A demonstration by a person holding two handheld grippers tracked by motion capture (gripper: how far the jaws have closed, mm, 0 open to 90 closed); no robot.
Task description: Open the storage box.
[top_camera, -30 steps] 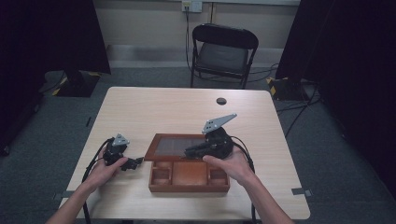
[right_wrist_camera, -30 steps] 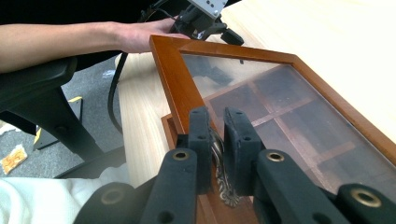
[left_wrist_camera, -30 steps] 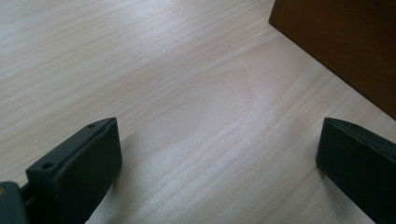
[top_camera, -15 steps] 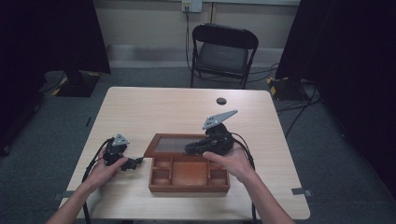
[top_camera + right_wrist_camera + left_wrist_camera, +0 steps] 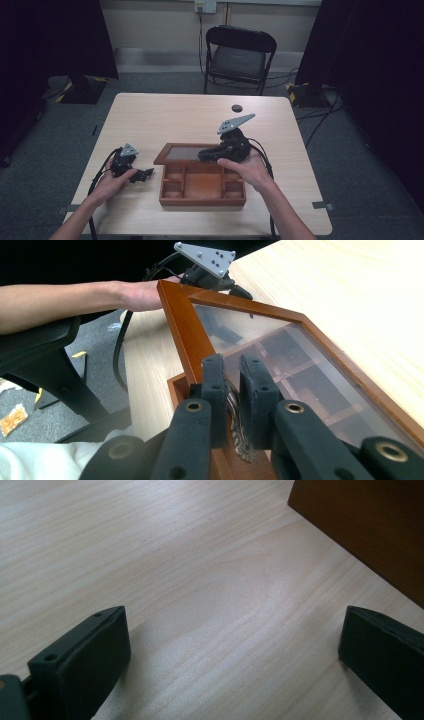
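At a pale wooden surface (image 5: pixel 190 117), we are partway through opening a wooden box (image 5: pixel 202 187). Our right gripper (image 5: pixel 231 390) has its jaws pinching the small ornate metal clasp (image 5: pixel 236 427) on the front edge of the glass-panelled lid (image 5: pixel 182 152). The lid stands raised off the box and tilted back toward the far side. The box itself sits near our edge of the surface, its divided compartments (image 5: pixel 202 181) open to view from above and, as far as we can tell, empty.

Our left gripper (image 5: pixel 131 169) rests low on the surface just beside the box's left wall, apart from it. Its jaws are spread wide with nothing but bare wood grain between them; the dark side of the box crosses the upper right corner of the left gripper view.

We judge the step in hand to be swinging the lid fully open. The next move calls for carrying the clasp up and back in an arc about the rear hinge, with the grip kept firm on so small a tab. The left gripper may need to brace the box if it starts to slide.

A small dark disc (image 5: pixel 237 108) lies well apart near the far edge.
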